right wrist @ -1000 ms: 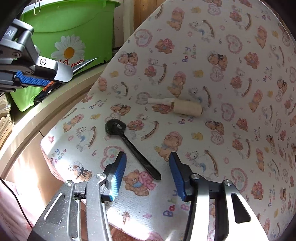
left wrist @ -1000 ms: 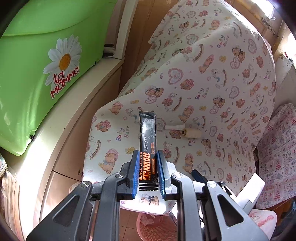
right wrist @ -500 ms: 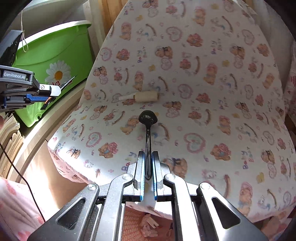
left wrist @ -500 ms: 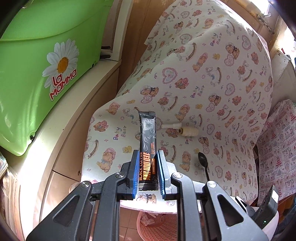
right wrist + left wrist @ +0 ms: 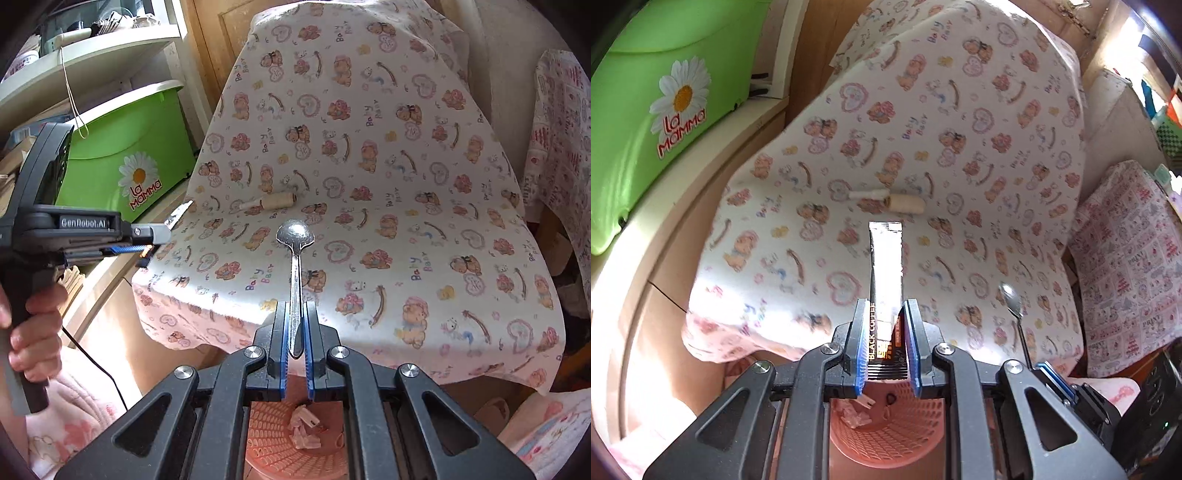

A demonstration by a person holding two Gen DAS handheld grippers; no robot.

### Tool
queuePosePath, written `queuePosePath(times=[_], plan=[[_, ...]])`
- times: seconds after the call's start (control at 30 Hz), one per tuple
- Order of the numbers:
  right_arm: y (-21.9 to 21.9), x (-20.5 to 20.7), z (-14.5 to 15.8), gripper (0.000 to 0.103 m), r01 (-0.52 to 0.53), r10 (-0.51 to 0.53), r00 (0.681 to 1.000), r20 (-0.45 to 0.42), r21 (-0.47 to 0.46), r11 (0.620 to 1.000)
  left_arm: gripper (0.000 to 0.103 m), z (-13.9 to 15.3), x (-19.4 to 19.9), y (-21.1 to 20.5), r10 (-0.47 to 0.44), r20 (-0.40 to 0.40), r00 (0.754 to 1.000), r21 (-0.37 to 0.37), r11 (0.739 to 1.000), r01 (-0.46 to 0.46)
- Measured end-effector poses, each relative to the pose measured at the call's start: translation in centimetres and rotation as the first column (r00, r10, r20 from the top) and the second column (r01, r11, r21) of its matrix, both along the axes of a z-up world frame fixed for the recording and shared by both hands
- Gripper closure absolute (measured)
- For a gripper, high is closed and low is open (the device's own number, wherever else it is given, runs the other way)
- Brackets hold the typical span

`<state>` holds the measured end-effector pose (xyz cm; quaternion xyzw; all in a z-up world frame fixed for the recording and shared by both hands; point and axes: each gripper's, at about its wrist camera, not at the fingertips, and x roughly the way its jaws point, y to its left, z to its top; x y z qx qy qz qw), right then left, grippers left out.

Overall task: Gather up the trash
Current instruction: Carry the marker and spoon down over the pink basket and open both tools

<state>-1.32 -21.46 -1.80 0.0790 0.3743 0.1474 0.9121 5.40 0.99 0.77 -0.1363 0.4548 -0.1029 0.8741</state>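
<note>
My left gripper (image 5: 885,345) is shut on a black coffee sachet (image 5: 885,266) and holds it above a pink mesh basket (image 5: 886,432) at the chair's front edge. My right gripper (image 5: 296,350) is shut on the handle of a spoon (image 5: 295,236), also above the basket (image 5: 280,446), which holds crumpled scraps (image 5: 304,428). The spoon (image 5: 1012,299) and right gripper show at the lower right of the left wrist view. The left gripper (image 5: 144,251) shows at the left of the right wrist view. A cream thread spool (image 5: 905,203) (image 5: 275,201) lies on the bear-print chair cover (image 5: 960,147).
A green "La Mamma" tub (image 5: 646,129) (image 5: 125,147) sits on a cream shelf at the left. Another cloth-covered seat (image 5: 1126,258) stands at the right. Shelves with clutter (image 5: 92,37) are at the far left. A hand (image 5: 33,332) holds the left gripper's handle.
Both grippers pulled back from the chair and now hang over the pink basket. The right gripper closed on the spoon and lifted it off the cover. The sachet stays gripped.
</note>
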Motion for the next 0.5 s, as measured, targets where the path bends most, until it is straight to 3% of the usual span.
queuePosePath(times=[0.07,0.1,0.2,0.37,0.5], plan=[[0.0,-0.9,0.2,0.095,-0.013,0.013,1.000,-0.003,0.027,1.000,0.086,-0.5,-1.2,-1.5,-0.067,0.019,0.998,-0.020,0.998,0.068],[0.2,-1.5,0.2,0.095,-0.019,0.020,1.000,-0.005,0.031,0.999,0.086,-0.6,-1.5,-2.3,-0.090,0.018,0.996,0.010,0.996,0.090],[0.8,-2.7,0.0,0.095,-0.040,0.040,0.999,-0.006,0.004,0.999,0.086,0.1,-2.9,-3.8,-0.107,0.080,0.991,0.110,0.989,0.098],[0.8,-3.7,-0.8,0.095,-0.051,0.052,0.997,-0.055,0.025,0.998,0.086,-0.5,-4.7,-4.9,-0.106,0.084,0.991,0.173,0.981,0.090],[0.8,-4.5,-1.8,0.095,-0.082,0.086,0.990,-0.115,0.041,0.996,0.086,-2.4,-5.2,-4.8,-0.099,-0.005,0.995,0.097,0.990,0.099]])
